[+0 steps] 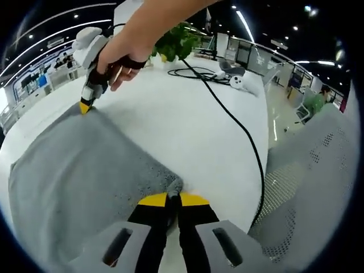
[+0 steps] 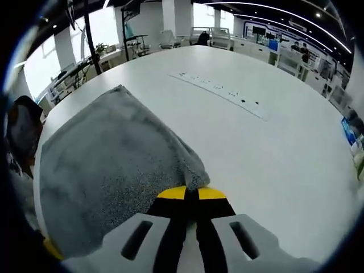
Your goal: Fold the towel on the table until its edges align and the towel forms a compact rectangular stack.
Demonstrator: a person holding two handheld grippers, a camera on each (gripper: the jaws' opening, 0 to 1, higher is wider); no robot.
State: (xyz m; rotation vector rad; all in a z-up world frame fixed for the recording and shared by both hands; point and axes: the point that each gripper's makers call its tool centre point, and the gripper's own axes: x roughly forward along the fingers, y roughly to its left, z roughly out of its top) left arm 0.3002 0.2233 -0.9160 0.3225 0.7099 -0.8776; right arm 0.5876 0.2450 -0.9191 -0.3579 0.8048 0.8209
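On white table (image 1: 187,125), both tools pinching grey towel (image 1: 74,187) corners, black cable (image 1: 239,128) alongside.

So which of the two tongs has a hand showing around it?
The right tongs, seen at the towel's far corner in the left gripper view, with a person's hand wrapped around the handle. The left tongs show just their yellow tips, pinching the near corner.

Grey towel (image 1: 85,187) lies apparently folded, on white table (image 1: 187,119).
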